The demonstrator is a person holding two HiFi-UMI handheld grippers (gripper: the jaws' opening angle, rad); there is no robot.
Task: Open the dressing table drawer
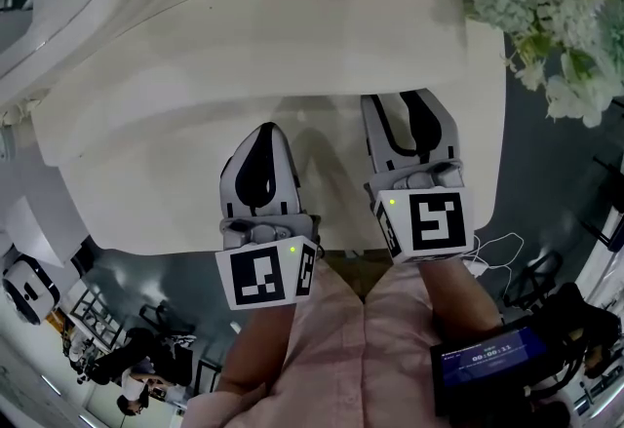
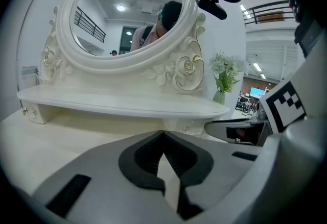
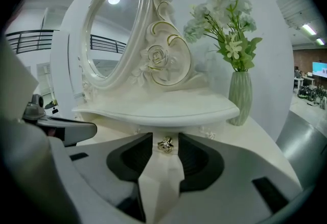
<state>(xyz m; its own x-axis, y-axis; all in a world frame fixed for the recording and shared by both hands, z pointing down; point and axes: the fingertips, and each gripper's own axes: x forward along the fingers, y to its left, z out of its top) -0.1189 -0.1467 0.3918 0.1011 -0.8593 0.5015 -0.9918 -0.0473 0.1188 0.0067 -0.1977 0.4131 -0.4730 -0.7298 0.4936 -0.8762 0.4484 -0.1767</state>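
Note:
The white dressing table (image 1: 175,134) carries a raised shelf (image 3: 158,110) under an oval mirror (image 2: 127,8). A small gold drawer knob (image 3: 165,145) sits below that shelf. My right gripper (image 3: 165,140) is open, its two fingertips flanking the knob with a little gap on each side. In the head view the right gripper (image 1: 403,99) reaches farther over the tabletop than the left gripper (image 1: 263,132). The left gripper (image 2: 163,133) is shut on nothing and hovers above the tabletop, to the left of the right one.
A pale green vase of white flowers (image 3: 240,98) stands on the table's right end, the flowers (image 1: 556,17) overhanging its edge. The mirror's carved rose frame (image 3: 161,59) rises just behind the shelf. The table's front edge (image 1: 195,246) lies under both gripper bodies.

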